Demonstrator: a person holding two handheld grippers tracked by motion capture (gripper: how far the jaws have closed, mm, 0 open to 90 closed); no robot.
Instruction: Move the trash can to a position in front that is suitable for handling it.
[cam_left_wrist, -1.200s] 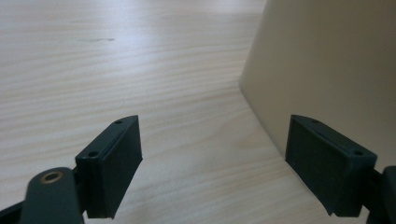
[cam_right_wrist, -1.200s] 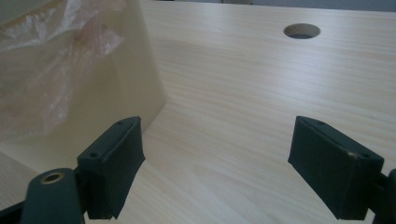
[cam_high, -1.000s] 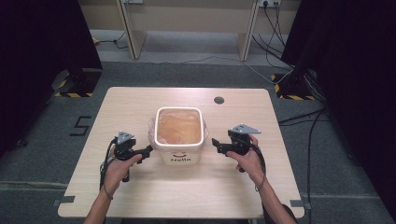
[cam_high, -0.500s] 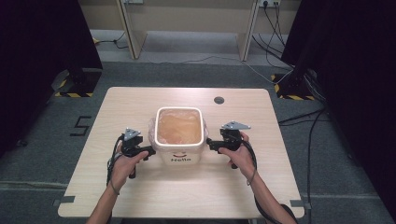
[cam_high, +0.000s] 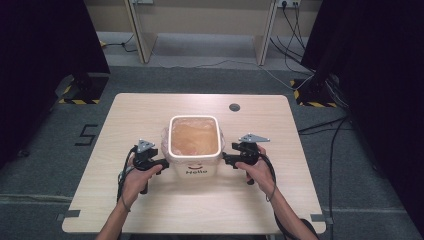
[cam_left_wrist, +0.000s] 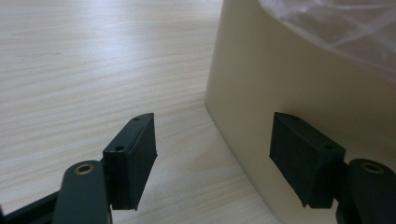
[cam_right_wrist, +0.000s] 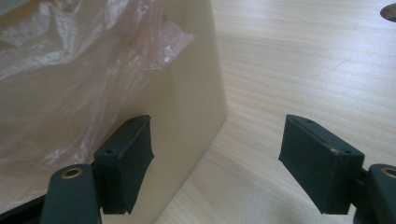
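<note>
Up close, clear liner (cam_right_wrist: 70, 51) over the cream bin (cam_high: 195, 165), both grippers' closing jaws still unclamped, empty

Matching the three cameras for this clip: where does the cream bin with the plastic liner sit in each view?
High view: the cream bin stands mid-table, between the two grippers.
Left gripper view: its wall fills the right side, liner at top right.
Right gripper view: its wall takes the left side, liner draped over it.
Shared landmark: the crinkled plastic liner at the rim.
</note>
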